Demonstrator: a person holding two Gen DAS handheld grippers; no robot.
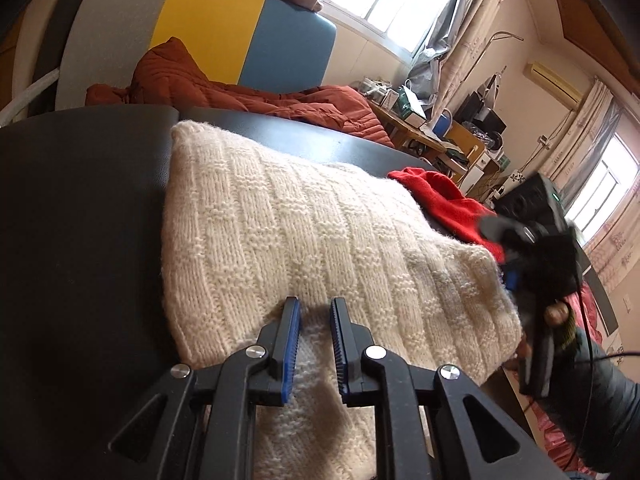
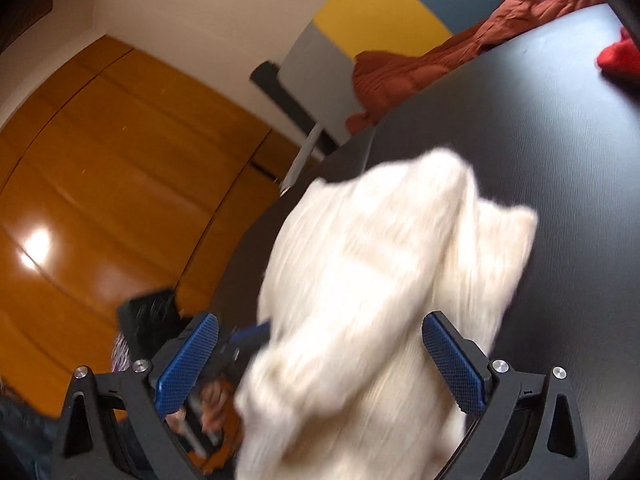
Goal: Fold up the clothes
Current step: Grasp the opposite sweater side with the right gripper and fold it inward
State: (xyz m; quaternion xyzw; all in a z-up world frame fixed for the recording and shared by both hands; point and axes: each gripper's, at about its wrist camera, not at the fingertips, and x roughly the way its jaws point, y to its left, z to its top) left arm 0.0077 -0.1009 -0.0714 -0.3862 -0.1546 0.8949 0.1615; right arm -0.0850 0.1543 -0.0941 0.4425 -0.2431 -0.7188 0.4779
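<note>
In the left wrist view the left gripper (image 1: 315,344) sits nearest, its blue-padded jaws parted by a narrow gap, with a lower layer of the cream knitted sweater (image 1: 304,236) showing in that gap; whether the pads actually press the knit cannot be told. The folded bulk of the sweater starts just past the jaw tips and runs off toward 12 o'clock across the dark surface (image 1: 80,220). At 3 o'clock the right gripper (image 1: 532,240) and the person's hand on its handle crowd the sweater's right edge and hide part of it, and a red garment (image 1: 440,200) lies on the surface touching that same edge, toward 1 o'clock. Farther off, a rust-coloured quilt (image 1: 240,96) lies bunched behind the surface, before a grey, yellow and blue panel (image 1: 208,28), with a cluttered desk (image 1: 420,128) and windows toward 2 o'clock. The right wrist view, heavily motion-blurred, shows what the first cannot: the right gripper's (image 2: 320,364) jaws are spread wide, and the sweater (image 2: 380,300) is heaped between and above them, not pinched. It also shows a polished wooden floor (image 2: 100,200) at 9 o'clock, the left gripper (image 2: 224,348) at 8 o'clock beside the knit, and only a scrap of the red garment (image 2: 620,56) at 2 o'clock.
</note>
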